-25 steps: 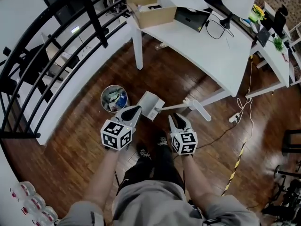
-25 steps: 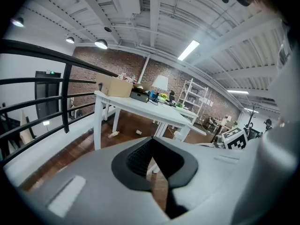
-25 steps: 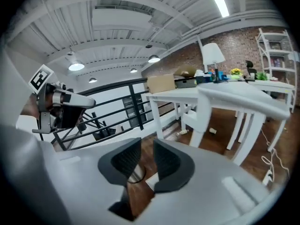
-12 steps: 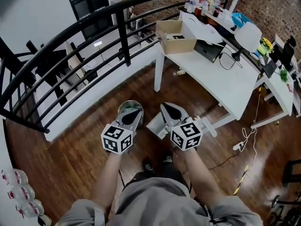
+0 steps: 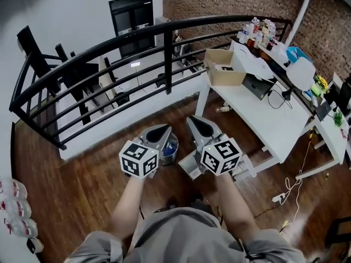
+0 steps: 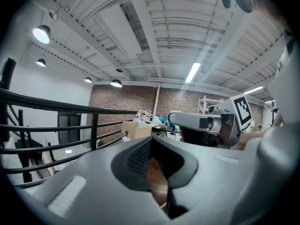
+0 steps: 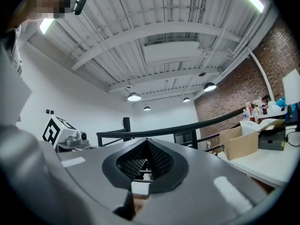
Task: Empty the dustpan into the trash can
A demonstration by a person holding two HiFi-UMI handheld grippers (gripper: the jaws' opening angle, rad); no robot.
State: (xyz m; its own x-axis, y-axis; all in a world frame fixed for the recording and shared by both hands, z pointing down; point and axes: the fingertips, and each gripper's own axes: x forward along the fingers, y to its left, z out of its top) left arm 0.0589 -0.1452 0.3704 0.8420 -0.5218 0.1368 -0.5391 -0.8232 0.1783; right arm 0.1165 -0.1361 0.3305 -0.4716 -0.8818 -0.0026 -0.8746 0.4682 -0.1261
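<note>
While both grippers are held up and pointed roughly level, nothing is gripped. The left gripper (image 5: pixel 163 129) is seen with its jaws closed together and empty. The right gripper (image 5: pixel 192 120) is likewise closed on nothing.

The dustpan (image 5: pixel 187 167) is found lying on the wooden floor (image 5: pixel 82 185), just beside the trash can (image 5: pixel 171 147) and partly hidden behind the right gripper. It is held by neither gripper. Litter is seen inside the can, but the pan's contents cannot be made out.

Judged from this, the tipping is either done and the pan set down, or the pan is yet to be lifted over the can.

Floor noted as dark, glossy planks. The can is placed toward the floor's edge below the black railing (image 5: pixel 109 45). A white table (image 5: pixel 258 108) bearing a cardboard box (image 5: pixel 224 70) is set along the right edge, with a brick wall (image 5: pixel 219 4) behind.
</note>
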